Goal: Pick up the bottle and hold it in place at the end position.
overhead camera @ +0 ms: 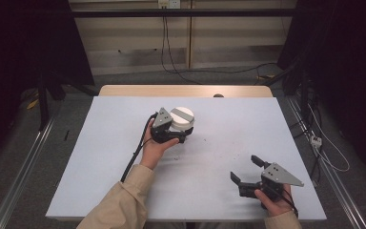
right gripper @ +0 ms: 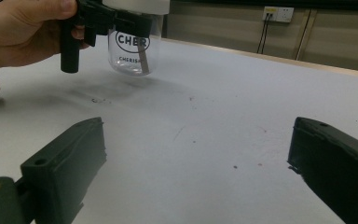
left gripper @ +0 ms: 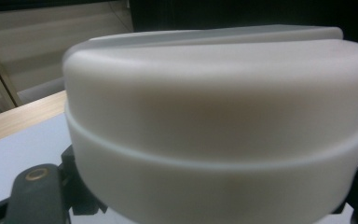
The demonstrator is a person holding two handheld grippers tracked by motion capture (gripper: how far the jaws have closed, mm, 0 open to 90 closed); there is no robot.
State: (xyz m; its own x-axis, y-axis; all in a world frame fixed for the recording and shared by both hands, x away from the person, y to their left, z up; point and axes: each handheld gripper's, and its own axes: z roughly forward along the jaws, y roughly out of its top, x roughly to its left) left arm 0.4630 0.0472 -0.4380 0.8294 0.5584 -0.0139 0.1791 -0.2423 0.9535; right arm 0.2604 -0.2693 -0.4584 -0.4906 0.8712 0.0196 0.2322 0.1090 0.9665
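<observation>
In the high view, my left gripper [overhead camera: 180, 130] sits just above the middle of the frame, clamped around a jar [overhead camera: 183, 120] with a white lid [overhead camera: 182, 114] that stands on the grey table [overhead camera: 100, 157]. My left hand [overhead camera: 156, 145] reaches up to it from the lower centre. My right gripper [overhead camera: 248, 169] is at the lower right, well apart from the jar, its jaws spread wide with nothing between them. In the left gripper view, I see the lid [left gripper: 214, 98] very close, taking up most of the frame, with my black jaws at the lower left and lower right edges on either side of it. In the right gripper view, my own jaws stand far apart at the bottom corners over bare table [right gripper: 214, 112]; in the upper left, the left gripper [right gripper: 116, 21] grips the clear jar [right gripper: 133, 51] just below its lid [right gripper: 137, 5].
</observation>
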